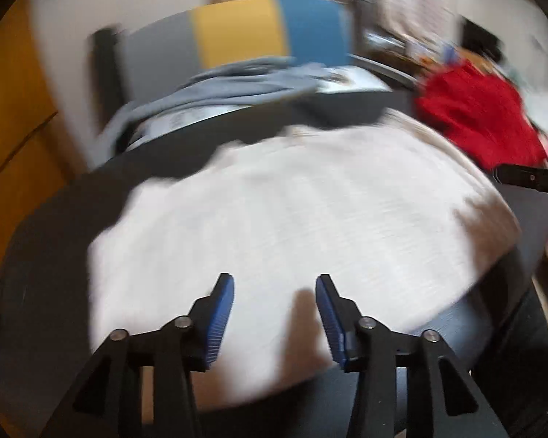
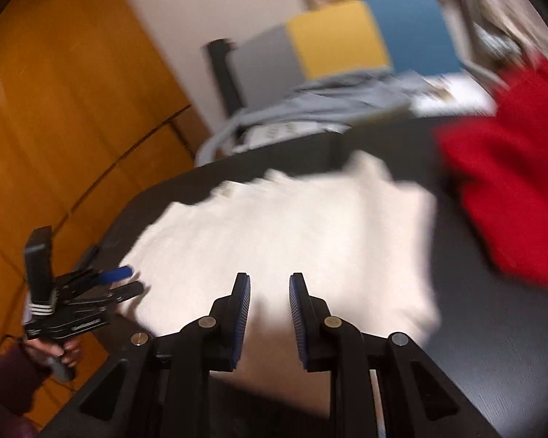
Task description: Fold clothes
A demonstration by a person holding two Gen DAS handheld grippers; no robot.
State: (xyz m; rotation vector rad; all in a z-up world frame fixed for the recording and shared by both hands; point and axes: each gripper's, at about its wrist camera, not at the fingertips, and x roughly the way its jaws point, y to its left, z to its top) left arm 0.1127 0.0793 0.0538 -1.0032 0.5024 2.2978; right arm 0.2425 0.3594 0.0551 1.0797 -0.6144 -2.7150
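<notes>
cloth: white garment [image 1: 292, 219] lies spread on dark table [image 2: 493, 346], red garment [image 2: 511, 189] beside | left gripper [image 1: 274, 292] and right gripper [image 2: 269, 288]: your jaws parted, empty | step: between grasps, fold stage unclear | next: pick an edge cleanly

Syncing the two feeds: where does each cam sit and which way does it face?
Left wrist: on the left gripper, low over the white garment, facing the red garment and the grey-yellow-blue panel; own open jaws show.
Right wrist: on the right gripper, facing across the same white garment; open jaws, plus the person's hand holding the left gripper.
Shared: white garment, red garment, panel, dark table.
</notes>
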